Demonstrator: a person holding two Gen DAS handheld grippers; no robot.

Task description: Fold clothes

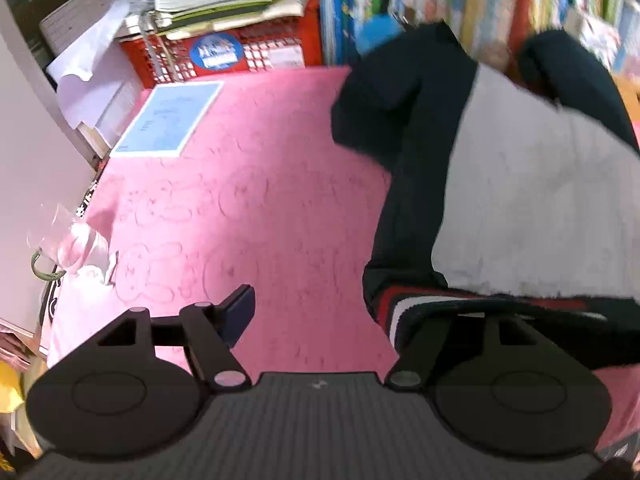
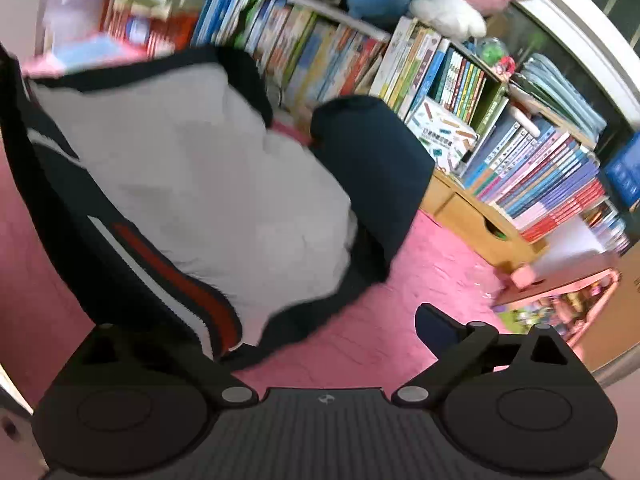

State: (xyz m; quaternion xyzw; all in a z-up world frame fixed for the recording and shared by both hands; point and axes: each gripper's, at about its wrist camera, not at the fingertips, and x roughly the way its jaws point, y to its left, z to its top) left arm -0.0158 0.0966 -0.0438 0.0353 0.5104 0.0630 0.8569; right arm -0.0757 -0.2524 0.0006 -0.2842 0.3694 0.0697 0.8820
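Left gripper [image 1: 320, 312]: spread wide; left finger bare over the pink blanket [image 1: 248, 184]; right finger tucked under the striped hem; gripping nothing.
Right gripper [image 2: 320, 328]: spread wide too; right finger bare; left finger hidden beneath the hem; not clamping.
Jacket [image 1: 520, 208]: lying on the pink blanket between the two tools, lining up, sleeves bunching toward the bookshelf [image 2: 500, 140].
Handling: looking soft, thick, padded; probably light but bulky, sagging and springing back when folded; dark shell likely sliding easily.
Grip spot: striped ribbed hem [image 2: 188, 296], firmer than the lining; pinching both corners at once looking safest.
Writing, near: none readable on the jacket.
Writing, far: blue sheet [image 1: 168, 120] and round sticker on the red crate [image 1: 224, 54] too blurred; book spines carrying print too small to read.
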